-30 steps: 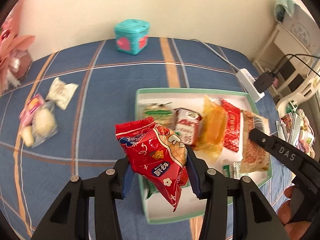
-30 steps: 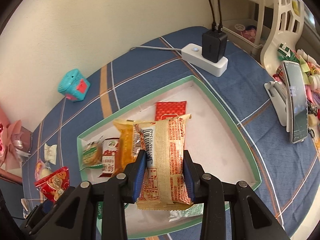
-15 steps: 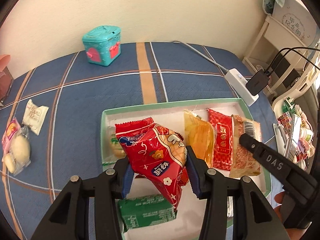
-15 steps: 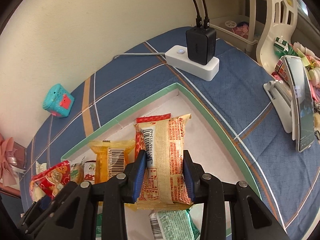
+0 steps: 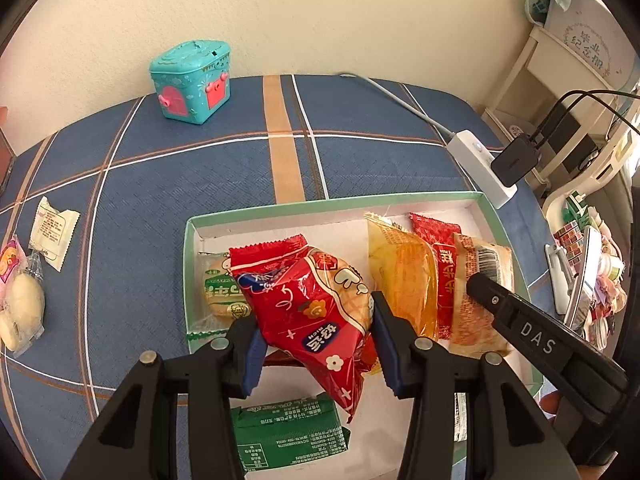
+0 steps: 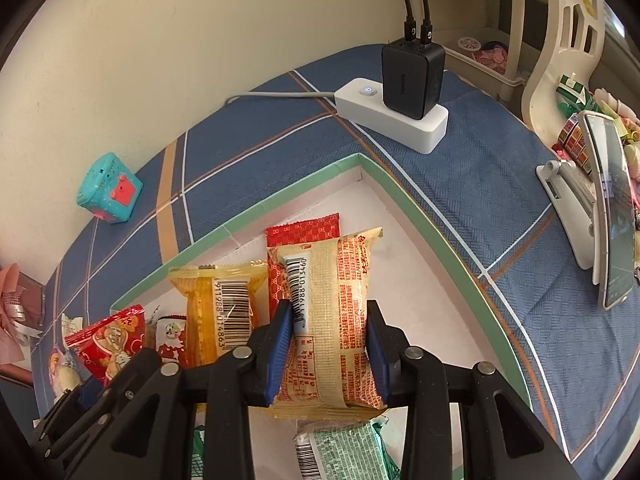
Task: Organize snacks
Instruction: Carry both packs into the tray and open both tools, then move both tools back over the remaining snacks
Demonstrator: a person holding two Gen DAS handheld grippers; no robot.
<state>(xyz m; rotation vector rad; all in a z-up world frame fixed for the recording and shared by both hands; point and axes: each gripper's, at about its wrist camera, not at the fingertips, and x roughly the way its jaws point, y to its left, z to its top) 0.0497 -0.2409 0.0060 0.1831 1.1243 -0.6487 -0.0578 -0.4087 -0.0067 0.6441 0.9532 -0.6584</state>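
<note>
Over tray (image 5: 332, 206): both grippers' fingers pinch packets, red (image 5: 312, 300) left, tan (image 6: 332, 320) right; three snacks (image 5: 52, 232) wait at nine o'clock.

My matt black plastic grippers pinch glossy, crinkled plastic snack wrappers (image 5: 316, 312) above a smooth cardboard tray (image 5: 332, 205) on woven blue cloth (image 5: 168, 200).
</note>
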